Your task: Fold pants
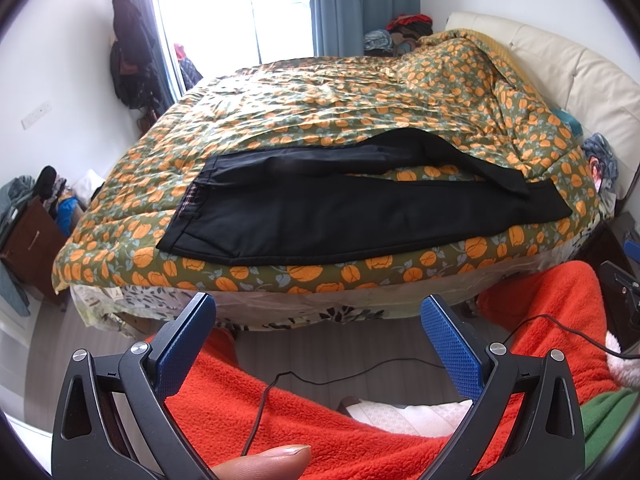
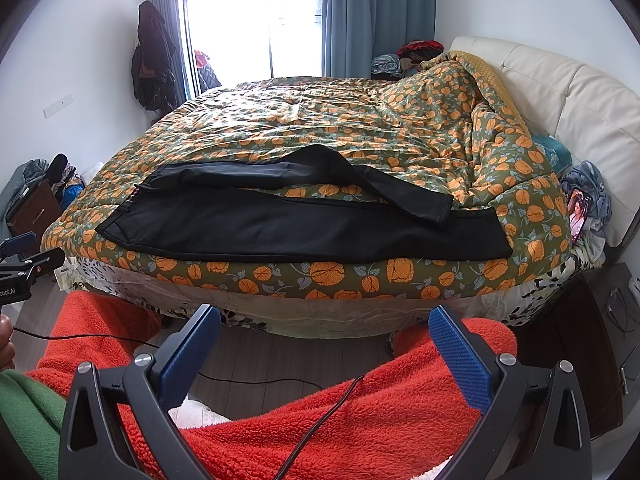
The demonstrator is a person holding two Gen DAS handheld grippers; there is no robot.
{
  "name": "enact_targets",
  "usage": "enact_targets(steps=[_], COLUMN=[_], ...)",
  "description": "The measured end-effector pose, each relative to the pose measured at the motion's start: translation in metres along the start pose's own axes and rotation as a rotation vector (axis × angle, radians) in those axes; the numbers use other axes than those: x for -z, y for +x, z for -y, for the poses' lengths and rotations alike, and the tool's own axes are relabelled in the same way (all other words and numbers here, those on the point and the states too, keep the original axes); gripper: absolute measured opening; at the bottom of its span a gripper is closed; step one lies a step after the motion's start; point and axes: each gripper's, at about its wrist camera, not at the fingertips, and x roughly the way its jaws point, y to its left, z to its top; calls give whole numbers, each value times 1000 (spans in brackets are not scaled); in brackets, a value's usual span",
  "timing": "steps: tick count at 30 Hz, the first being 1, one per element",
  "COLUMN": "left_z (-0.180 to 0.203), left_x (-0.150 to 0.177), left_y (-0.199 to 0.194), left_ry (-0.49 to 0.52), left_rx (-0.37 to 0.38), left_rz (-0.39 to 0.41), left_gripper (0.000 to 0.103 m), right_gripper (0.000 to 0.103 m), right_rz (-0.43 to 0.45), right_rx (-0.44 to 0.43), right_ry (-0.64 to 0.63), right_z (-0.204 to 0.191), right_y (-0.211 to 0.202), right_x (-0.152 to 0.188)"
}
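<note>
Smooth black pants flat on quilted bedspread; both hand-held grippers spread, empty.

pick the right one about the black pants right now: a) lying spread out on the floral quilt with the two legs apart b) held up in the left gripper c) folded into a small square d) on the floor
a: the black pants lie lengthwise on the floral quilt, with a strip of quilt showing between the two legs, and both the left gripper and the right gripper are open and short of the bed.
</note>
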Motion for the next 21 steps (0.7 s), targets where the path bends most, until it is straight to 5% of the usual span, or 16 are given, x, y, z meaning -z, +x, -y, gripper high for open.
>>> enact_targets(steps=[21], left_z=[0], left_x=[-6], left_y=[-2], left_ry=[10], left_rx=[0], left_rz=[10], left_gripper=[102], right_gripper=[103], right_rz=[6], right_rx=[0], right_ry=[5], right_z=[-1], right_y=[-2], right_x=[2])
